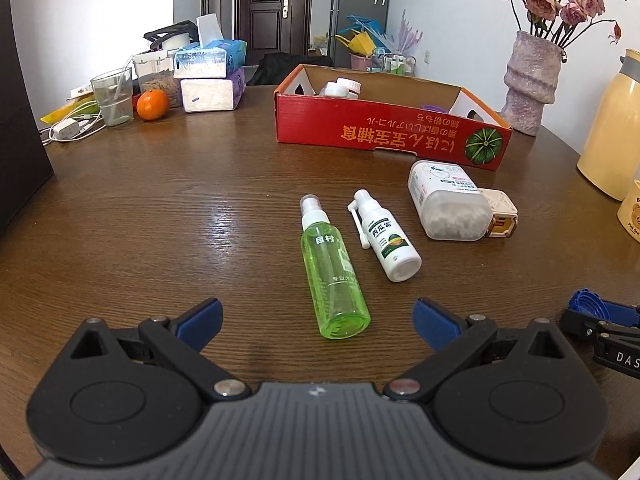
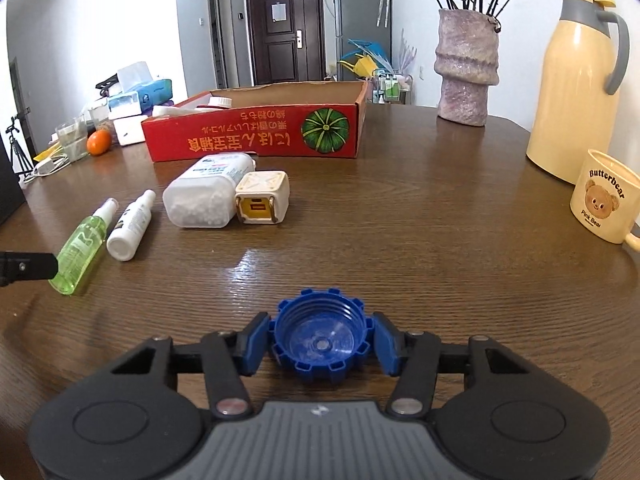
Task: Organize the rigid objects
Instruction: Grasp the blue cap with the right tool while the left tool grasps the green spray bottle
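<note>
My right gripper (image 2: pixel 320 344) is shut on a blue toothed bottle cap (image 2: pixel 320 336), which lies open side up on the wooden table; the cap (image 1: pixel 588 304) also shows at the right edge of the left wrist view. My left gripper (image 1: pixel 316 312) stands open, its blue pads on either side of the base of a lying green spray bottle (image 1: pixel 332 272) without touching it. A white spray bottle (image 1: pixel 384 236), a clear cotton-swab container (image 1: pixel 444 200) and a cream cube-shaped charger (image 1: pixel 500 216) lie beside it. Behind them stands a red cardboard box (image 1: pixel 384 136) holding white bottles (image 1: pixel 344 88).
A purple vase of flowers (image 2: pixel 468 68), a cream thermos jug (image 2: pixel 576 88) and a bear mug (image 2: pixel 604 196) stand at the right. An orange (image 1: pixel 152 104), a glass (image 1: pixel 114 96), tissue packs (image 1: pixel 212 76) and cables sit at the far left. A dark block (image 1: pixel 20 120) borders the left edge.
</note>
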